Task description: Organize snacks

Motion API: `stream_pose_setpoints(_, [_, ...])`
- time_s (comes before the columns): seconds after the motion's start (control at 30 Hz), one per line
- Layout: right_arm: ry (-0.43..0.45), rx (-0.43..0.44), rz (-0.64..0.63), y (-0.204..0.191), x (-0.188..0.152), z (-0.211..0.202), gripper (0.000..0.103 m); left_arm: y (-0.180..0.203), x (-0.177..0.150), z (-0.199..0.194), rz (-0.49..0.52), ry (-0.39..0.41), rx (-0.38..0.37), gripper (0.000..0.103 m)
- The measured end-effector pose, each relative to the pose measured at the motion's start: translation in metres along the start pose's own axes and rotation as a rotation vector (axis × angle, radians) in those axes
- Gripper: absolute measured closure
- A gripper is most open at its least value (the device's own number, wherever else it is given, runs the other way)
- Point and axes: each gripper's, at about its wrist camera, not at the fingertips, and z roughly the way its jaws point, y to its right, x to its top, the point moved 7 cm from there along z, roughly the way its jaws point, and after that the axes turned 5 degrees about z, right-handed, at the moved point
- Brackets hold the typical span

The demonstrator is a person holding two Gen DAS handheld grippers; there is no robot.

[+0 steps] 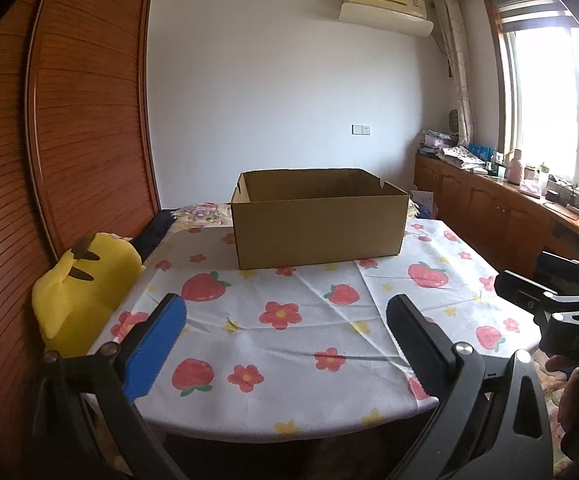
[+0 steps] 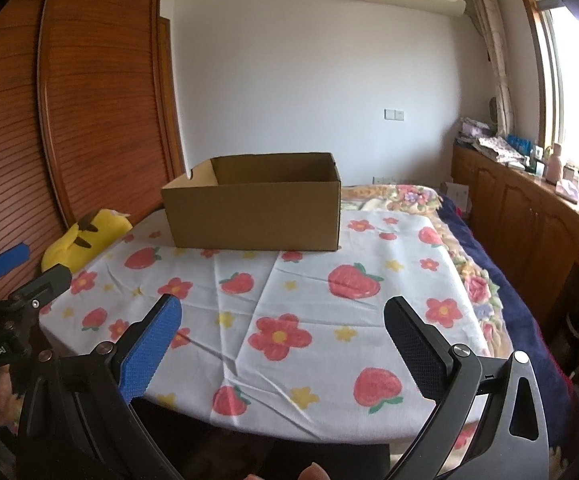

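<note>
Nearest to me, my left gripper (image 1: 285, 344) stands with its jaws spread wide, one blue pad and one black pad, and there is nothing between them. My right gripper (image 2: 283, 348) is the same: fully apart and holding nothing. Both hover over the near edge of the white tablecloth printed with red strawberries and flowers (image 1: 309, 320). In the right wrist view I read on the body of the other gripper a white label, which seems to say "GenRobot.AI"; the letters are small and I am not fully sure.

Further away, the open brown cardboard box (image 1: 317, 228) sits on the far part of the cloth. I believe it is the place for the snacks. However, I see no snack in either view, not on the cloth and not in the part of the box that is visible; its floor is hidden behind the front wall. So I cannot tell where the snacks are.

The risks, as I judge them: the cloth is loose and creased, so a pad that goes too low may catch it and drag the box. The box looks light and could slide or tip if I push its wall. The yellow plush toy with black-tipped ears (image 1: 85, 284) lies just beside the left edge of the table, and a wide swing of the left gripper may knock it. I read no other writing.
</note>
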Motion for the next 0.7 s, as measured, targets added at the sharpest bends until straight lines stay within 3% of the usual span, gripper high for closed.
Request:
stream_pose_setpoints(0.3, [0.032, -0.056, -0.011, 0.0034, 0.0013, -0.0060, 0.000, 0.0004, -0.0010, 0.0012, 0.009, -0.006, -0.001, 0.002])
stream_pose_setpoints(0.7, [0.035, -0.059, -0.010, 0.0033, 0.0015, -0.0075, 0.000, 0.0007, 0.0008, 0.0006, 0.009, -0.003, -0.004, 0.002])
